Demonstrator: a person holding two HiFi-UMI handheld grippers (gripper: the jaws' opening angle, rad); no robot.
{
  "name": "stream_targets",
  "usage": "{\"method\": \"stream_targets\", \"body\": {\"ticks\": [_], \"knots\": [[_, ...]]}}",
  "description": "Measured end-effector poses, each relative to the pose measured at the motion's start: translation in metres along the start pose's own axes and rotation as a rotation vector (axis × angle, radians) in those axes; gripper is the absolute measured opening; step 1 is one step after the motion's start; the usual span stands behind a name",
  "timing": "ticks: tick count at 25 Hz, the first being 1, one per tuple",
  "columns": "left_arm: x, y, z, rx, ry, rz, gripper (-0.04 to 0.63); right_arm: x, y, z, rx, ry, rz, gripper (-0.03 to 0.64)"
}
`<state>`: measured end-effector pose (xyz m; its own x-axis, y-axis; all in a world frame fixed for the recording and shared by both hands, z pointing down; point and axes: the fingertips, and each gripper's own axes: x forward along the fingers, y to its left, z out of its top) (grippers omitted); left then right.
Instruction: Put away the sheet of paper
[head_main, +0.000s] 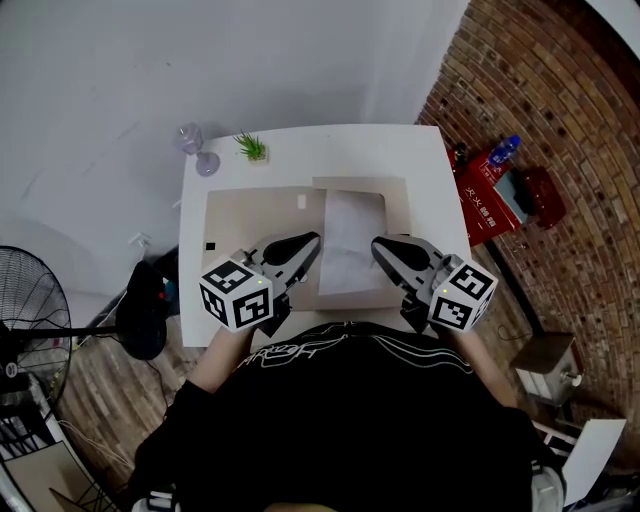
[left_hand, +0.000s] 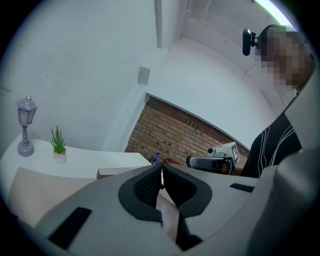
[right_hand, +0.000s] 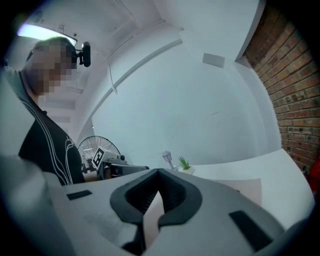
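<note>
My left tongs (head_main: 314, 241) and right tongs (head_main: 379, 244), two in all, each pinch one edge of the single sheet (head_main: 352, 232) over the worktop (head_main: 330, 150)

R gripper (right_hand: 158, 172) jaws tip-to-tip; beyond: L gripper (right_hand: 117, 170), fan (right_hand: 97, 147), small lamp (right_hand: 167, 159), potted plant (right_hand: 184, 164) on white table (right_hand: 270, 165).

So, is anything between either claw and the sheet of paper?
Nothing visible. The left claw is shut on the left edge of the sheet of paper; the right claw is shut at its right edge.
</note>
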<state>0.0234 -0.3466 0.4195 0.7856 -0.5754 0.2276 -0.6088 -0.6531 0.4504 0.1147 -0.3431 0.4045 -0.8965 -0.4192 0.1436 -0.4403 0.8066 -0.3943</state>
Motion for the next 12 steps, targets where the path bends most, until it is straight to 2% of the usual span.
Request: {"method": "stream_targets", "body": {"ticks": [12], "knots": [[0.0063, 0.0006, -0.0041, -0.013, 0.021, 0.011, 0.038, -0.0017, -0.0043, -0.0036, 0.012, 0.009, 0.007, 0.002]]}}
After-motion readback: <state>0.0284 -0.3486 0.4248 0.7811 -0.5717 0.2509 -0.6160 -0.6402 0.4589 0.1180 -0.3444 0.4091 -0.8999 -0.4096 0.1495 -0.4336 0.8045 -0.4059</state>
